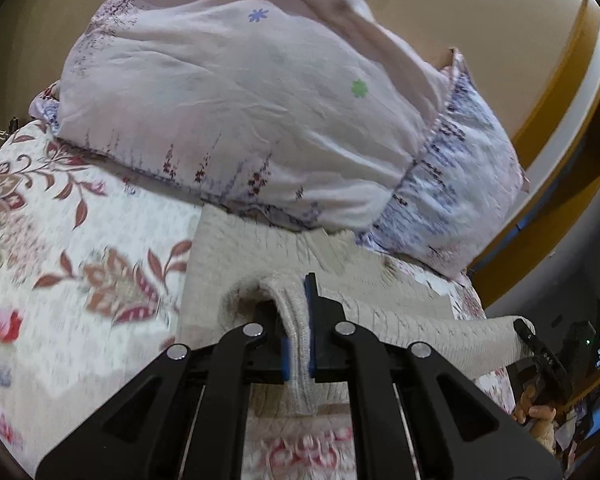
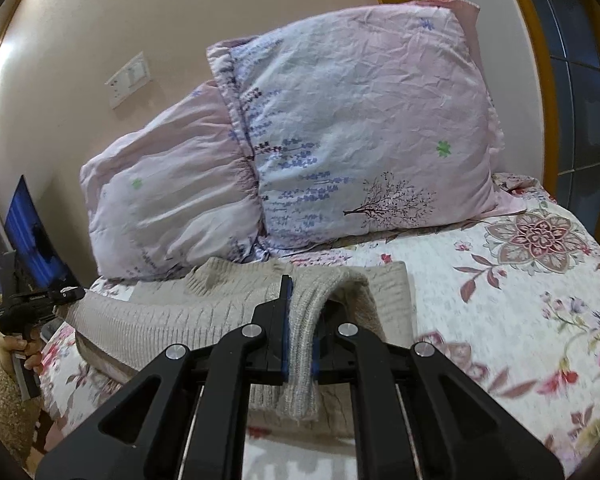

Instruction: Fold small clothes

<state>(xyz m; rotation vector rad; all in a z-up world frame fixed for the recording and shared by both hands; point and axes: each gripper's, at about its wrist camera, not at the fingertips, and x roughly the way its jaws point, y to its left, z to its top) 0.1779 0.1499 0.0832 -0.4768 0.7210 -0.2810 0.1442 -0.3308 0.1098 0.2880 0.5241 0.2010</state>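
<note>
The left gripper (image 1: 298,328) and the right gripper (image 2: 300,328) each clench a fold of the beige knit sweater (image 2: 172,320), which lies mid-frame on the floral bed (image 2: 520,300) below the pillows (image 2: 360,140).

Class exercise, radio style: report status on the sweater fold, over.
Left gripper and right gripper both shut on beige sweater. Sweater partly lifted off floral bedspread. Pillows close behind it, over.

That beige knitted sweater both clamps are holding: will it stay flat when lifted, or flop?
The sweater will probably flop: it already drapes over the right gripper and sags between that and the left gripper. Its ribbed knit likely grips, not slips.
</note>
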